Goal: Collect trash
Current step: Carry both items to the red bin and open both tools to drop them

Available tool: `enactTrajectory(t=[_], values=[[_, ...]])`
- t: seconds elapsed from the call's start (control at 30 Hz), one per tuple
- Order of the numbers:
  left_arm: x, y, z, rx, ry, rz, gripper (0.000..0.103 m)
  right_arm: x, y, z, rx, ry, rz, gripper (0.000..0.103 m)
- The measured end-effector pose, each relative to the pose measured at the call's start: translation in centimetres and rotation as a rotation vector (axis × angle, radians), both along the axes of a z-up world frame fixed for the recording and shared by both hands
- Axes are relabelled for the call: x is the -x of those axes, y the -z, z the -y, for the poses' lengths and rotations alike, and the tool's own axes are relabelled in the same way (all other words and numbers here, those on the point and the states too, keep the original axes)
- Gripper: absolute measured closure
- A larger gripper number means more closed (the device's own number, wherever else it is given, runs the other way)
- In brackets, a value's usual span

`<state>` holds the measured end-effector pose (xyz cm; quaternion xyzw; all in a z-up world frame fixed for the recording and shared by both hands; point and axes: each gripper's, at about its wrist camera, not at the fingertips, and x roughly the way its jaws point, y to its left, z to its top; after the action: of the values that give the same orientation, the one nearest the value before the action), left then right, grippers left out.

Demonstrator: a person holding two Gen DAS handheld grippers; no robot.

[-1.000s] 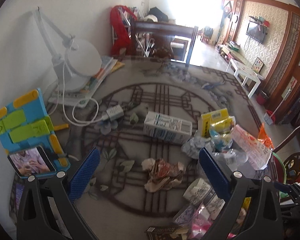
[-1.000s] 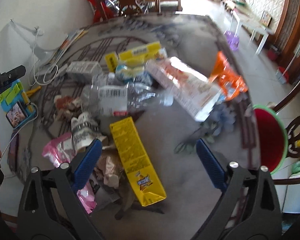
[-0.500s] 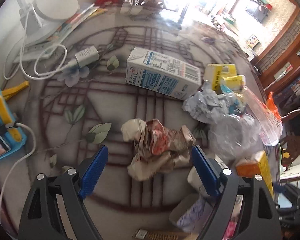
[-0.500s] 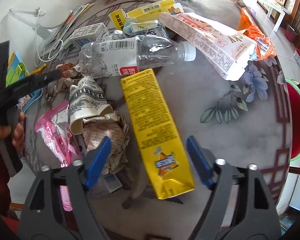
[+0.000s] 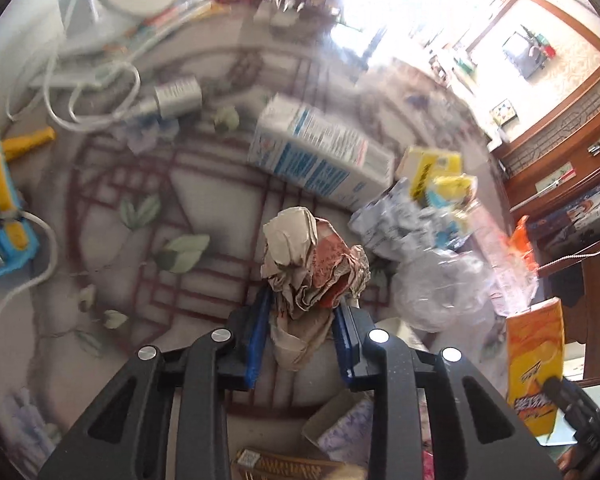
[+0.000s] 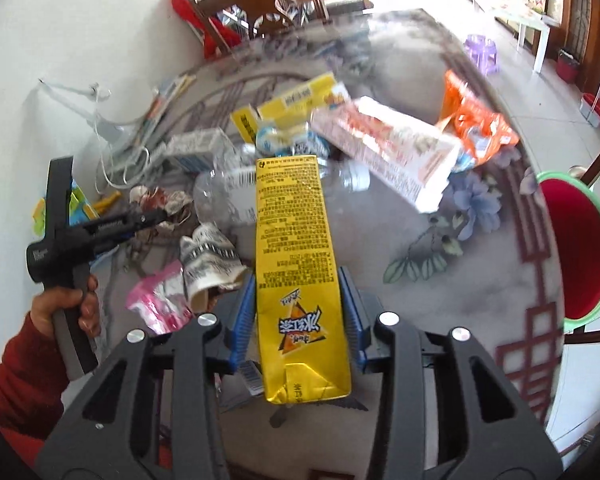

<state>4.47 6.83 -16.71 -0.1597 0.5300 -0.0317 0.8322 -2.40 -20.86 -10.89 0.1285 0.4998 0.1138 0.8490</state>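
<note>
The right tongs (image 6: 300, 316) were clamped on the lower part of a yellow carton (image 6: 296, 276), blue pads pressed to its two long sides, the carton lifted off the counter (image 6: 460, 320) and pointing toward twelve o'clock. The left tongs (image 5: 300, 320) gripped a crumpled paper wad (image 5: 312, 264) low down, most of the wad bulging out beyond the pads and held clear of the surface.

With both loads in hand, the step appeared to be the carry to the bin — a red bin with a green rim (image 6: 572, 248) stood at three o'clock in the right view, just off the counter's edge. To do it well, the person would likely keep the squeeze steady on the carton, which looked thin-walled and could buckle or slide lengthwise if tilted steeply. The wad, being springy, might slip from so shallow a hold, so a level, unhurried swing seemed wise.

Farther out, a clear plastic bottle (image 6: 236, 196), a white snack box (image 6: 384, 148) and an orange wrapper (image 6: 472, 120) lay in a heap toward twelve and one o'clock — the carton's path should pass above these. A blue-and-white milk carton (image 5: 320, 156) lay beyond the wad at twelve o'clock.
</note>
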Motion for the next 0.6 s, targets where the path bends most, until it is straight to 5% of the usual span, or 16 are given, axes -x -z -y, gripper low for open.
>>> enactTrajectory(t=[0.27,0.4,0.6], values=[[0.9,-7.0,2.8,-0.072,0.081,0.195,0.076,0.5,-2.3,8.9,0.100,0.277,0.056,0.065],[0.8,-8.3,6.4,-0.049,0.175,0.219,0.076,0.4,0.3,15.6,0.157,0.429,-0.022,0.065],[0.3,-8.6,14.2,-0.029,0.343,0.217,0.076,-0.9,5.6,21.3,0.222,0.495,-0.155,0.065]])
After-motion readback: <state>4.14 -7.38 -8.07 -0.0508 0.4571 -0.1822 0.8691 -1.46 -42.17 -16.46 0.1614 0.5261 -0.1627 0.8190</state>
